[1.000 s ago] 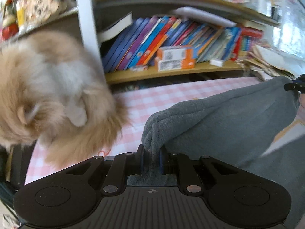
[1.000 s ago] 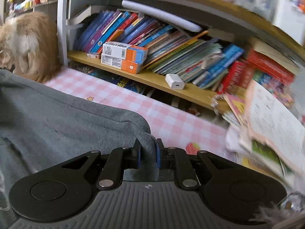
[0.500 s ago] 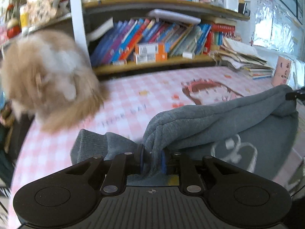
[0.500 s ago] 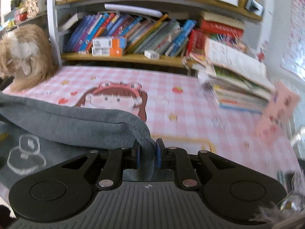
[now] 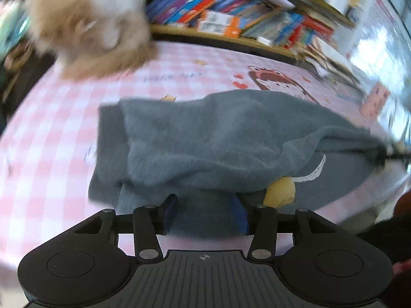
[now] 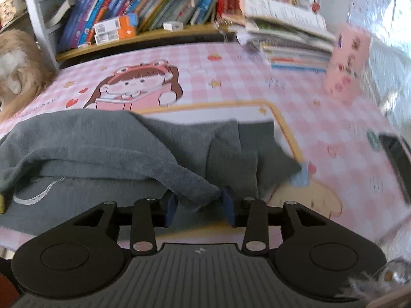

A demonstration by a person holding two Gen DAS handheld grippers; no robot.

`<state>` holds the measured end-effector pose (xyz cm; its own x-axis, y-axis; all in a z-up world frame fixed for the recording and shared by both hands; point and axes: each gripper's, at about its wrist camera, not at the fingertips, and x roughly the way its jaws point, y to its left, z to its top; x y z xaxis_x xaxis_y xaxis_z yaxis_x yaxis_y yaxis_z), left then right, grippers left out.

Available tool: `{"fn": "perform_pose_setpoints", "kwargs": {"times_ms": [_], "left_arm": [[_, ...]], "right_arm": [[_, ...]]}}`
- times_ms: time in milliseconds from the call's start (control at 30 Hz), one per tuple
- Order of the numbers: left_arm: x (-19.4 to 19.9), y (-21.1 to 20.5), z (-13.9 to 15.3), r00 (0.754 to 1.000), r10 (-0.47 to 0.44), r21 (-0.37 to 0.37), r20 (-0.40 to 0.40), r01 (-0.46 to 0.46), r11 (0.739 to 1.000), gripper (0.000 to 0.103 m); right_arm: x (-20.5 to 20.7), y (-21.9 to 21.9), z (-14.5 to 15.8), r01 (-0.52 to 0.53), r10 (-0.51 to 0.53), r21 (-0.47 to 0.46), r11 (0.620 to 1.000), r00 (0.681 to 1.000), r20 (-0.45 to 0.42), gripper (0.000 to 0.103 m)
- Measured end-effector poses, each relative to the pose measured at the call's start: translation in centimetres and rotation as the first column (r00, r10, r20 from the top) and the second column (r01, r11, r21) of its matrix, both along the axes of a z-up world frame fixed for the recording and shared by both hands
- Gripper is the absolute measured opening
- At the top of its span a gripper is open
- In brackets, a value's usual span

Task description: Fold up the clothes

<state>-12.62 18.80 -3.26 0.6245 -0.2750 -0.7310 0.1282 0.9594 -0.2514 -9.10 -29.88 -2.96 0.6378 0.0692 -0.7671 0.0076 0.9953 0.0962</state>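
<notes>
A grey sweatshirt (image 5: 218, 138) lies on the pink checked tablecloth (image 5: 51, 128), its far half folded back over the near half, with a white and yellow print showing underneath. My left gripper (image 5: 206, 217) is open over the near edge of the cloth, fingers apart and not pinching it. In the right wrist view the same sweatshirt (image 6: 108, 143) lies folded, and my right gripper (image 6: 199, 209) is open, with a fold of grey cloth lying loose between its fingers.
A fluffy tan cat (image 5: 90, 18) sits at the table's far left; it also shows in the right wrist view (image 6: 18, 69). A bookshelf (image 6: 143, 12) runs along the back. A stack of books (image 6: 290, 43), a pink box (image 6: 346, 64) and a dark device (image 6: 395, 159) lie at the right.
Both grippers have lowered the raised sweatshirt edge toward the near side and opened. The cloth that was pinched now lies folded over on the table.
</notes>
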Motion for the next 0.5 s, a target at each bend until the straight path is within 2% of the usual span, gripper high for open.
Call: {"fn": "perform_pose_setpoints", "kwargs": {"times_ms": [67,133,200,267,367,467,500], "left_arm": [[-0.4,0.9,0.0,0.998,0.050,-0.093,-0.027,-0.052,0.994,0.047],[-0.4,1.7,0.0,0.995,0.089,-0.180,-0.050,-0.097,0.979,0.048],[-0.2,2.3,-0.2,0.990,0.117,-0.243,-0.081,-0.134,0.961,0.051],[0.1,3.0,-0.5,0.983,0.148,-0.300,-0.111,-0.175,0.938,0.051],[0.3,4.1,-0.6,0.971,0.191,-0.410,-0.142,-0.233,0.882,0.056],[0.7,4.9,-1.0,0.953,0.249,-0.507,-0.174,-0.303,0.807,0.062],[1.0,5.2,-1.4,0.941,0.275,-0.538,-0.199,-0.339,0.771,0.063]], "right_arm": [[-0.2,-0.2,0.1,0.030,-0.028,0.051,0.998,0.999,-0.038,0.043],[-0.3,-0.8,0.2,0.078,-0.068,0.162,0.984,0.995,-0.071,0.051],[-0.3,-1.6,0.1,0.159,-0.131,0.317,0.935,0.985,-0.110,0.057],[-0.1,-2.3,-0.1,0.240,-0.196,0.442,0.864,0.970,-0.145,0.061],[0.3,-3.2,-0.6,0.322,-0.262,0.534,0.782,0.947,-0.187,0.062],[0.6,-4.0,-1.1,0.395,-0.321,0.612,0.685,0.918,-0.234,0.063],[0.7,-4.3,-1.3,0.418,-0.338,0.635,0.649,0.907,-0.251,0.063]]}}
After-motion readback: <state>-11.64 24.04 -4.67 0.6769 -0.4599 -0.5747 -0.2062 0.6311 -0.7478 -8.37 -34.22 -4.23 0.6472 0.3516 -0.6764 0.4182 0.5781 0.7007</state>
